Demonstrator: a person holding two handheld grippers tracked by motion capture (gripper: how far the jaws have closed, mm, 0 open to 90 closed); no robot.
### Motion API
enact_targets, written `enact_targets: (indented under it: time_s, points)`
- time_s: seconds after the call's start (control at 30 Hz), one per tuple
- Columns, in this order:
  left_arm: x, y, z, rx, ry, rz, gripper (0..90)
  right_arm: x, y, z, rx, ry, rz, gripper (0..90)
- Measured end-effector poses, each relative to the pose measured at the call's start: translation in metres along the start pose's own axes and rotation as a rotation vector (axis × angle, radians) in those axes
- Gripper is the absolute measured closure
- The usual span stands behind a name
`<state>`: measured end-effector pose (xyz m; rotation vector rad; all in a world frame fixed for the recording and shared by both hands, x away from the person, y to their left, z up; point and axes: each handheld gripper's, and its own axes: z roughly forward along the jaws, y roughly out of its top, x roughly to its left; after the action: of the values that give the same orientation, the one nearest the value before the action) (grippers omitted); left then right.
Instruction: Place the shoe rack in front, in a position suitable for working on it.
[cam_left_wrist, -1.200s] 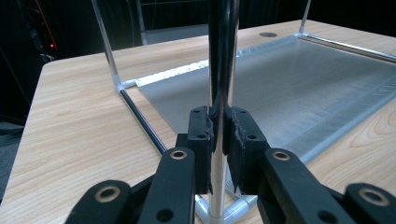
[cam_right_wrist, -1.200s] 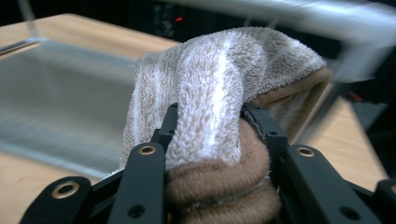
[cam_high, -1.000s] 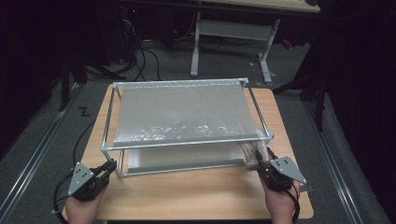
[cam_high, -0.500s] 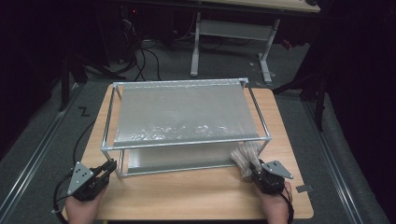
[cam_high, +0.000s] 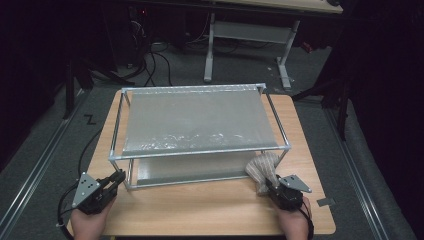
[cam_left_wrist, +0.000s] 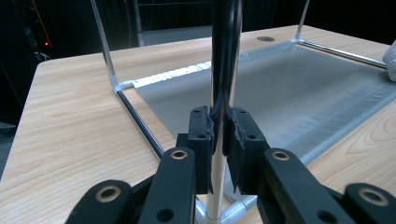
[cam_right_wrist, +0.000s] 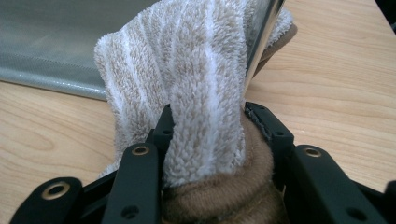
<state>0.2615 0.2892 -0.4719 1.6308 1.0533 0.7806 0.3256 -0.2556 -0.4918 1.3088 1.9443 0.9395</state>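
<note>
A two-shelf metal rack (cam_high: 200, 150) stands on the wooden table (cam_high: 200, 210). My left gripper (cam_high: 119, 176) (cam_left_wrist: 222, 130) is shut on the rack's front left upright post (cam_left_wrist: 225, 56), near its foot. My right gripper (cam_high: 267, 184) (cam_right_wrist: 208, 121) holds a fluffy beige-and-white striped sock bundle (cam_high: 262, 169) (cam_right_wrist: 187, 70) low at the rack's front right corner. Its jaws have just been opening, but the bundle still sits between them with both pads against it. The bundle leans on the shiny front right post (cam_right_wrist: 264, 37).
The lower shelf (cam_right_wrist: 56, 42) (cam_left_wrist: 289, 88) is a grey ribbed sheet. Bare tabletop runs along the front edge between my two hands. Dark floor, cables and a desk frame (cam_high: 250, 45) lie beyond the table.
My right gripper has sunk toward the table with the sock bundle and shifted slightly left, against the front right post. The left gripper and the rack have not moved.
</note>
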Motion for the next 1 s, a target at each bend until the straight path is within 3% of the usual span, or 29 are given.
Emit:
enact_targets:
  time_s: [0.17,0.37,0.77,0.87,1.0]
  points:
    - [-0.001,0.0,0.0,0.004,0.001,0.004,80.2,-0.002,0.003,-0.001,-0.003,0.009,0.008,61.6]
    - [-0.001,0.0,0.001,0.021,0.007,0.009,80.5,0.0,0.013,-0.012,-0.054,-0.023,-0.011,62.7]
    - [0.0,-0.001,0.001,0.02,0.004,0.014,80.6,0.0,0.042,-0.054,-0.252,-0.106,-0.056,62.8]
    - [0.0,-0.001,0.001,0.019,0.004,0.014,80.6,0.001,0.048,-0.066,-0.323,-0.114,-0.031,63.2]
    - [-0.001,-0.001,0.002,0.019,0.006,0.015,80.6,0.001,0.051,-0.068,-0.334,-0.121,-0.035,63.2]
